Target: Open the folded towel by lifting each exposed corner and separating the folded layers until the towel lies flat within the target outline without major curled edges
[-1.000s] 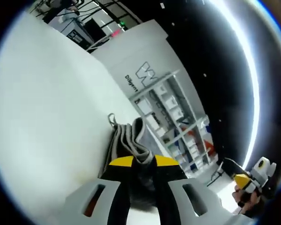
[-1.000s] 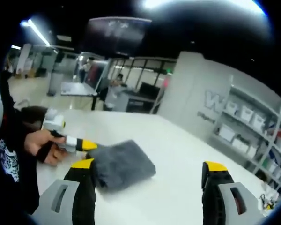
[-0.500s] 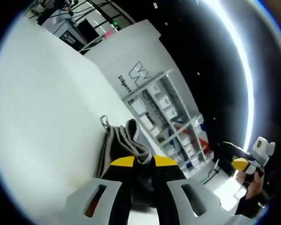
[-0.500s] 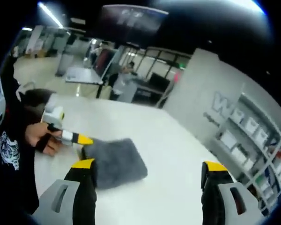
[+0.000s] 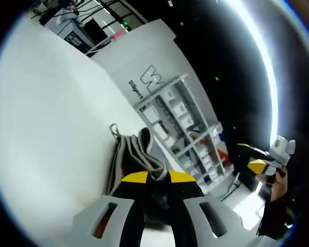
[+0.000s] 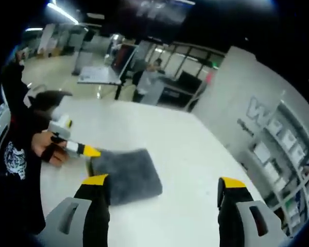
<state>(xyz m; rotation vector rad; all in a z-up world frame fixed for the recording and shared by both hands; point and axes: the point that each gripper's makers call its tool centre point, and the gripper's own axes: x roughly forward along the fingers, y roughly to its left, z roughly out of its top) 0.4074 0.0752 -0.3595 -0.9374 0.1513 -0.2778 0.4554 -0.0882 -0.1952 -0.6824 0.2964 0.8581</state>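
Left tool (image 5: 158,177) pinching towel (image 5: 131,159) edge, grip point hidden

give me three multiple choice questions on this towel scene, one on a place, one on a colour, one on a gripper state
1. Where does the folded grey fluffy towel lie?
A. on the white table top
B. on a shelf
C. on the floor

2. What colour are the tips of the right gripper?
A. red
B. yellow
C. green

3. How does the left gripper stand?
A. wide open over bare table
B. shut on the towel's edge
C. shut on a cup

Answers: 1 A, the towel rests on the white surface. 2 B, both tips are yellow. 3 B, grey folds run between its closed jaws in the left gripper view.
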